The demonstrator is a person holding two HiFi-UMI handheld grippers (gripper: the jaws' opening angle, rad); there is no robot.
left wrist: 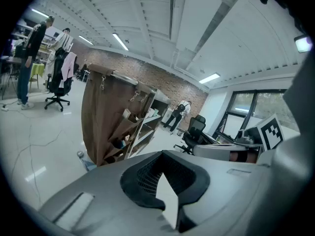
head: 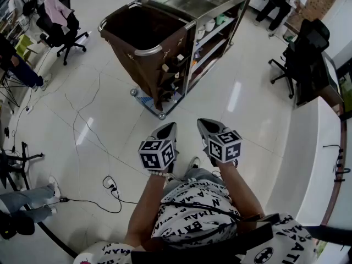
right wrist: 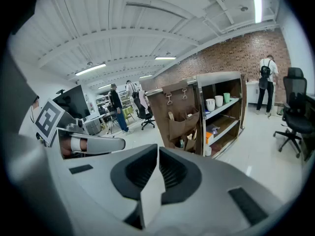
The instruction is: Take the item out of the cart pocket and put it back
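Stage: we judge the task not yet started, because both tools are empty and stand well apart from the cart (head: pixel 165 37).
Left gripper (head: pixel 168 130): held low ahead of us and aimed at the cart; its fingers (left wrist: pixel 98 195) are pressed together on nothing.
Right gripper (head: pixel 204 126): just beside the left one at the same tilt; its fingers (right wrist: pixel 88 191) are also pressed together on nothing.
Item: we take it to be one of the small things in the brown side pockets (head: pixel 171 73), but we cannot tell which.
Why held so: fingers together and level with each other suit walking up, in our view.
Open room: bare floor (head: pixel 110 120) lies between us and the pocket side.
Edges to mind: a water bottle (head: pixel 144 98) lies by the cart's near wheel, a cable (head: pixel 113 188) trails at our left, and the white counter (head: pixel 308 158) runs along our right.
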